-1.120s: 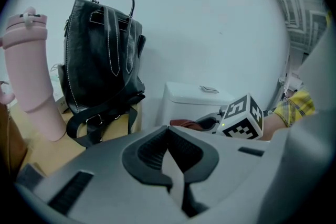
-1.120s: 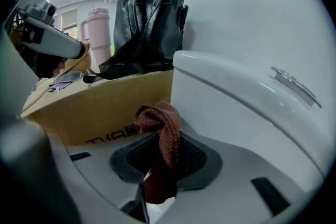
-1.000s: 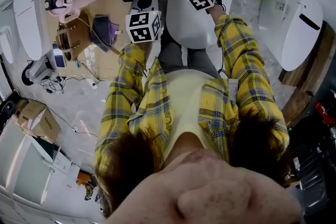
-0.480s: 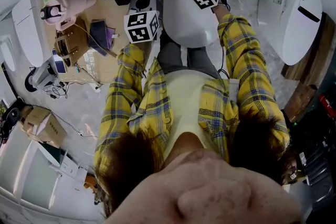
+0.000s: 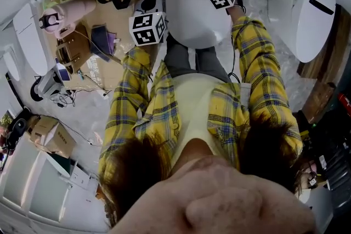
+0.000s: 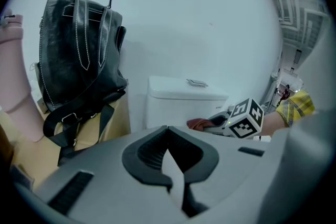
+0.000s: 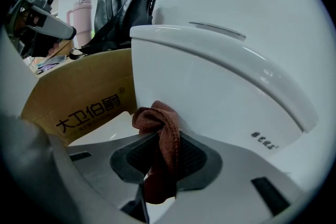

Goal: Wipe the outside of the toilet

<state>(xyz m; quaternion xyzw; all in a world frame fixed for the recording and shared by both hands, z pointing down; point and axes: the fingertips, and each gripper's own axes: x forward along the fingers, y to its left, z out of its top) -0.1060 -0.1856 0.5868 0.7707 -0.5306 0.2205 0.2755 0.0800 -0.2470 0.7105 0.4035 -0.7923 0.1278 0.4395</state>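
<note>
Wiping of the tank front was the step judged to be in hand.

Item 1: white ceramic toilet (image 5: 193, 15), at 12 o'clock in the head view, closed lid toward the person, tank beyond it.

Item 2: right gripper (image 7: 160, 168), jaws clamped on a rust-brown woven cloth (image 7: 159, 126). The bunched end of the cloth stood at the lower front wall of the tank, just above the rear of the lid. Whether it touched the wall or sat just beside it could not be told.

Item 3: left gripper (image 6: 169, 165), jaws together with nothing between them, held above the lid at about 9 o'clock of the bowl, well apart from the cloth.

Item 4: black leather backpack (image 6: 79, 55), upright on a brown cardboard box (image 7: 84, 105), at 9 o'clock of the tank.

Progress: uncertain; no wet trace showed on the ceramic.

Next move, as a judgement: press the cloth flat against the tank wall and draw it sideways across the front, then down the tank sides and the outside of the bowl. The box stood just beside the tank at 9 o'clock, so that flank would be tight.
</note>
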